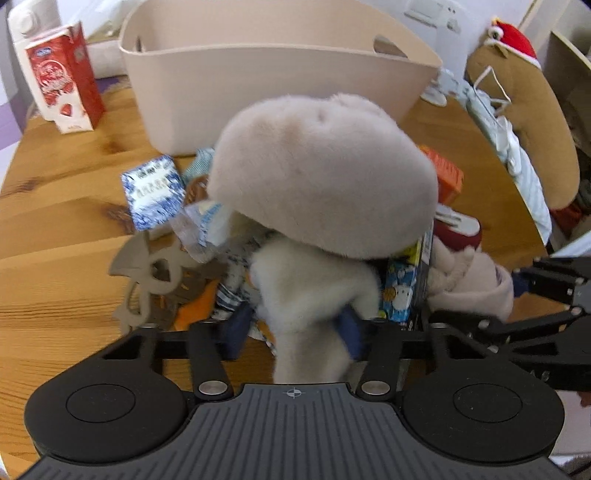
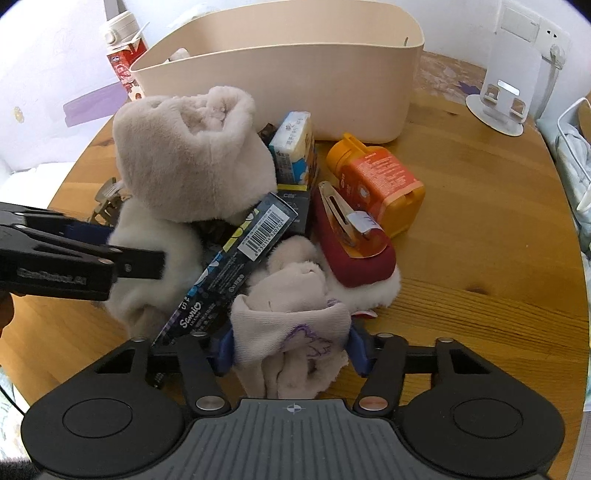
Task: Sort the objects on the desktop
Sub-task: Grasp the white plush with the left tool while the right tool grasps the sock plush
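- A round wooden table (image 2: 480, 229) with visible grain and knots stands against a pale wall; a white socket plate (image 2: 519, 26) is mounted on that wall.
- A large beige plastic tub (image 2: 295, 74) sits at the far side of the table and serves as the landmark here.
- Left of the tub stands a red and white carton (image 1: 64, 79), with a white bottle (image 2: 120, 27) behind it.
- Right of the tub stands a white phone stand (image 2: 502, 99) on a round base.
- In front of the tub lies a heap of small things: an orange plastic bottle (image 2: 376, 181), a dark red pouch (image 2: 351, 240), a yellow and blue tissue pack (image 2: 293, 147), a dark long box with a barcode (image 2: 236, 266) and a blue patterned small box (image 1: 153, 192).
- The left gripper (image 1: 295, 328) is clamped on the pale stem of a grey plush mushroom-shaped toy (image 1: 321, 177), in front of the tub.
- The right gripper (image 2: 291, 350) is clamped on a cream fabric bundle with purple stitching (image 2: 291, 336), at the near edge of the heap, further from the tub.
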The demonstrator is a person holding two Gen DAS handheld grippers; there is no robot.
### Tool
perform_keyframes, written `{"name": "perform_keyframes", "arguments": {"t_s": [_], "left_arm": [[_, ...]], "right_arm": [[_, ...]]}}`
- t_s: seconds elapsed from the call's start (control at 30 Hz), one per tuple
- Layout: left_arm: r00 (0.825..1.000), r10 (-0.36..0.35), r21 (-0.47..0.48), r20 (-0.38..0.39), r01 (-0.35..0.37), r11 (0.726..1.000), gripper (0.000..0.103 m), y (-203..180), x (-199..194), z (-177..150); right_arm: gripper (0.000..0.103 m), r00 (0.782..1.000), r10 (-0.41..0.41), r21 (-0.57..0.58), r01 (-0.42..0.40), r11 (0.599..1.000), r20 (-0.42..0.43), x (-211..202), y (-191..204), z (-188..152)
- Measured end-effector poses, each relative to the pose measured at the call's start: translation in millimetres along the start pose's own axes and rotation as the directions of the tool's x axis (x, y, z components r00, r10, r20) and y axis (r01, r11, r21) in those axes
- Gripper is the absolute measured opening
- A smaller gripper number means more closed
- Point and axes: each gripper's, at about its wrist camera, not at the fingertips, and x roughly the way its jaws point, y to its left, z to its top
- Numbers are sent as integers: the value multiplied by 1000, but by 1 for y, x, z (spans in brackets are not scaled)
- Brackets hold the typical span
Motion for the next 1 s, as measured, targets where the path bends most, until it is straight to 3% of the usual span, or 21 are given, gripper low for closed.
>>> {"name": "perform_keyframes", "arguments": {"t_s": [0.13, 0.17, 0.47, 0.87, 1.0], "left_arm": [[1000, -31, -38, -1, 31, 999, 19, 3, 0, -5], [999, -40, -47, -4, 40, 998, 18, 5, -1, -7], [998, -60, -76, 13, 60, 995, 15, 15, -17, -19], [996, -48, -121, 72, 57, 991, 15, 32, -53, -36], [994, -11, -163, 108, 29, 986, 15, 40, -67, -34]], "right_arm": [[43, 1000, 2, -8, -2, 1000, -12, -3, -1, -2], [41, 1000, -1, -7, 1, 1000, -13, -4, -1, -3], [39, 998, -55, 2, 55, 999, 36, -21, 2, -5], [39, 996, -35, 64, 30, 997, 85, -53, 6, -9], [39, 993, -36, 92, 26, 995, 108, -63, 4, -7]]}}
